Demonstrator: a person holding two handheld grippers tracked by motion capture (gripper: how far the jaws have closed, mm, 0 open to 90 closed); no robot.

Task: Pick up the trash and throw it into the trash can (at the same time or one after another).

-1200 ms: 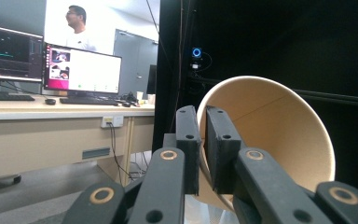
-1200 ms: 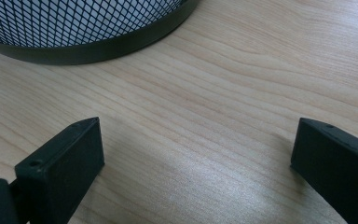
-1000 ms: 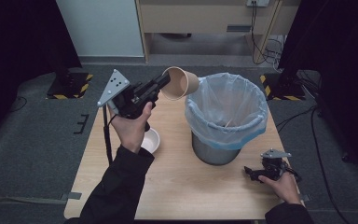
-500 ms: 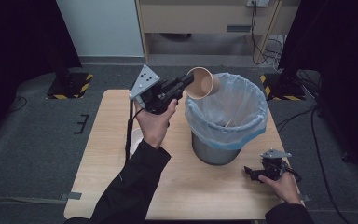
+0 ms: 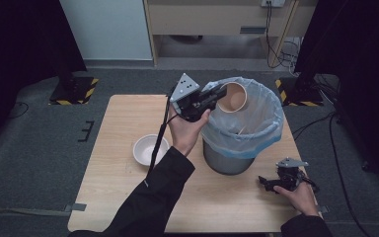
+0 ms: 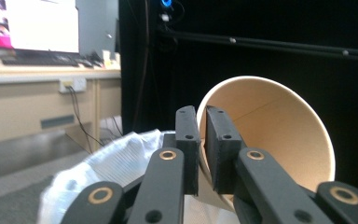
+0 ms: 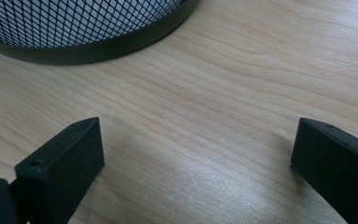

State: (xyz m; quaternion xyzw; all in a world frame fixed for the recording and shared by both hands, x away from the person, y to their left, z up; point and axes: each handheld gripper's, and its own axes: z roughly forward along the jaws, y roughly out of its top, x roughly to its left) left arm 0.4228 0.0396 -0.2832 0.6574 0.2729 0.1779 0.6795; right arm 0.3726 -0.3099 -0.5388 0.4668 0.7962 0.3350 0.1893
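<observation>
Now the left gripper (image 5: pixel 216 94) has carried the paper cup (image 5: pixel 236 97) rightward from over the table's left half to above the bin's mouth. Its jaws are clamped on the cup's rim wall, one pad inside and one outside, clear in the left gripper view (image 6: pixel 204 149) with the cup (image 6: pixel 279 135) tipped on its side, mouth facing the camera. The jaws have just eased open slightly, but the rim is between them and the pads are on it. The right gripper (image 5: pixel 272 181) is where it was, resting on the table (image 5: pixel 123 118) just right of the bin, jaws wide apart with nothing between them (image 7: pixel 196 158).

Count: one paper cup, one white bowl (image 5: pixel 150 149), one mesh bin (image 5: pixel 227 160), one pale blue bin liner (image 5: pixel 266 123), two grippers.

Containers: the liner sits in the bin, folded over its rim; something light-coloured lies inside, can't tell what. The cup looks empty. The bowl, uncovered since the arm moved off it, sits left of the bin and looks empty.
</observation>
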